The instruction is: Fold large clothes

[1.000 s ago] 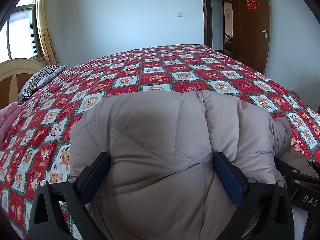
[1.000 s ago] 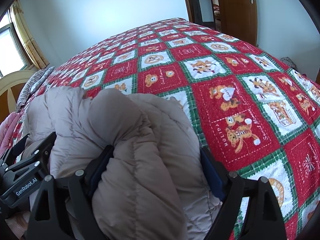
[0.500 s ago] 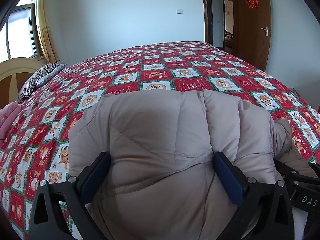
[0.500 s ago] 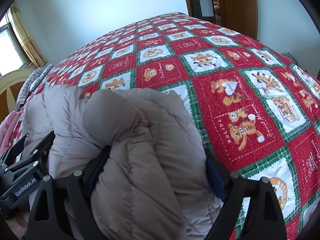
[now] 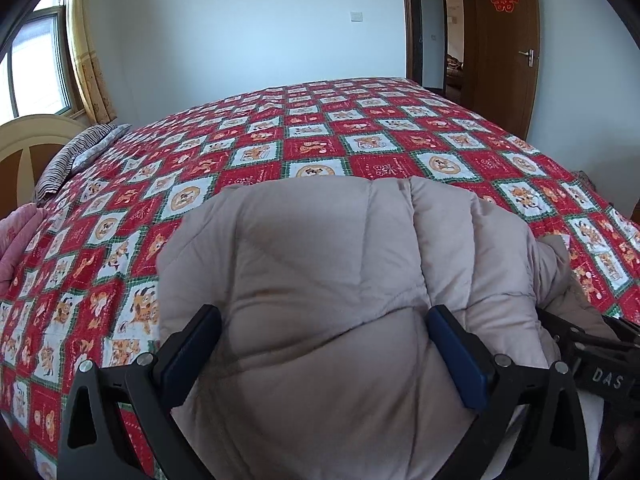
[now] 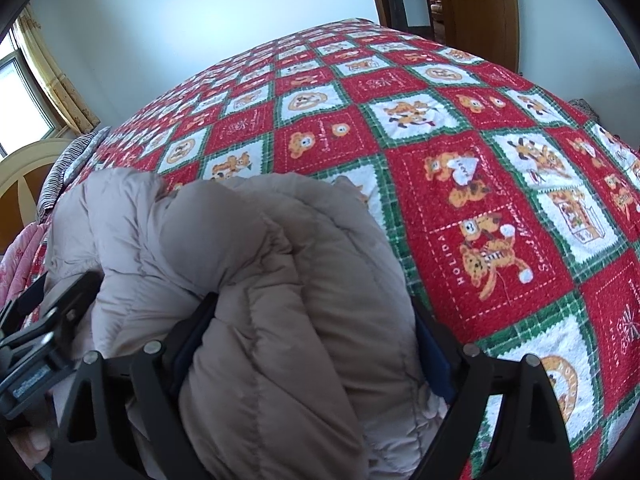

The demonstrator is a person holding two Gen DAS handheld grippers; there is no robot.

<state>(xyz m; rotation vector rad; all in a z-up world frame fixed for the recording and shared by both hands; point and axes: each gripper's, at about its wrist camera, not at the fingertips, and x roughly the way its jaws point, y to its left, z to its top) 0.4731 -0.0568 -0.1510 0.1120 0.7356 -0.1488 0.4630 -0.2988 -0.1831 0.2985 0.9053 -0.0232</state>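
Observation:
A bulky beige quilted down jacket [image 5: 320,264] is bunched up above a bed with a red, green and white patchwork cover [image 5: 360,136]. My left gripper [image 5: 324,336] is shut on a thick fold of the jacket, which fills the space between its blue pads [image 5: 456,356]. My right gripper [image 6: 316,332] is shut on another thick fold of the same jacket [image 6: 280,280]. The two grippers are close side by side: the right one shows at the right edge of the left wrist view [image 5: 600,360], the left one at the left edge of the right wrist view [image 6: 36,344].
A striped pillow [image 5: 76,156] and a pink cloth [image 5: 16,236] lie by the cream headboard [image 5: 28,140] at the left. A window with yellow curtains [image 5: 84,52] is behind. An open wooden door [image 5: 500,44] stands at the far right.
Both grippers have lifted slightly with the jacket held in them; the bed cover looks lower and farther in both views. The grips have not changed.

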